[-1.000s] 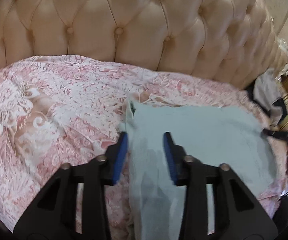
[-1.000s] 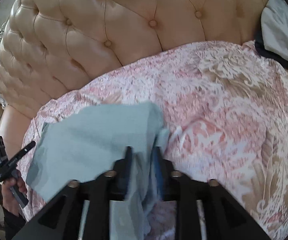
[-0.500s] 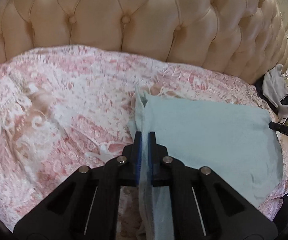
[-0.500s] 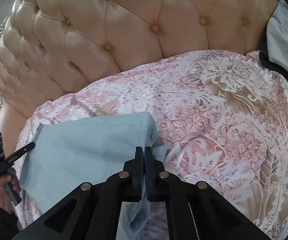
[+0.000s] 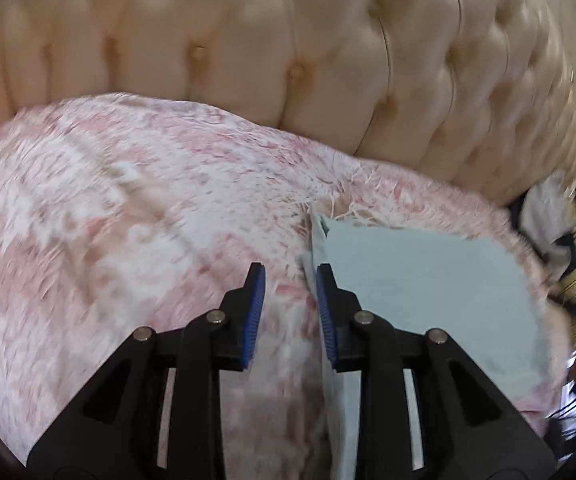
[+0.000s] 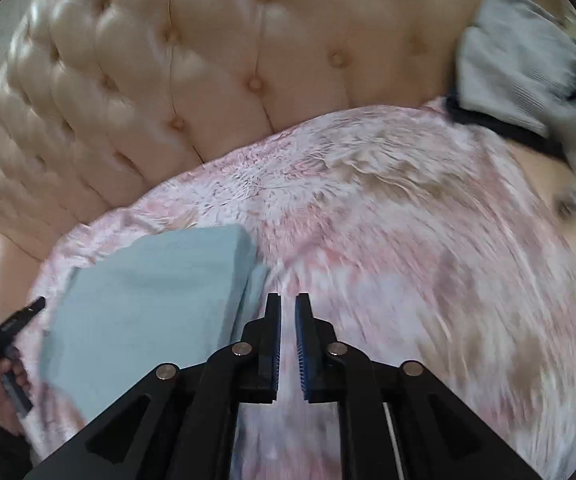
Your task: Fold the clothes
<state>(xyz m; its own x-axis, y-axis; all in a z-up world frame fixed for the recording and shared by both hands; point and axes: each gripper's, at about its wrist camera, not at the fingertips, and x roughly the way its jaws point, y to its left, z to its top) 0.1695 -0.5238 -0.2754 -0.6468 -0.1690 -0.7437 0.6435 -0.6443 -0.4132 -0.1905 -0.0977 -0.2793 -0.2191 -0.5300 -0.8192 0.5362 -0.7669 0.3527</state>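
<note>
The pale blue-green cloth garment [image 5: 428,296] lies flat on the pink-and-white floral bedspread [image 5: 127,220], close to the tufted cream leather headboard [image 5: 288,60], and it already looks doubled over: a rounded fold edge shows at its far corner in the right wrist view, with a second layer peeking out beneath. The left gripper [image 5: 290,276] has just been opening, and its blue-padded jaws now stand apart with only bedspread between them; the garment's edge lies just beside the right-hand jaw and passes under it, but is not pinched. The right gripper [image 6: 288,304] has also just been opening, though only to a narrow gap, and nothing sits between its jaws; the garment [image 6: 147,300] lies to their left, apart from them. So I'd say one fold is laid down and let go of. What remains, to my eye, is at least another fold to make the piece compact, and a grey-and-black heap of clothing [image 6: 528,72] at the bed's far side looks untouched.
</note>
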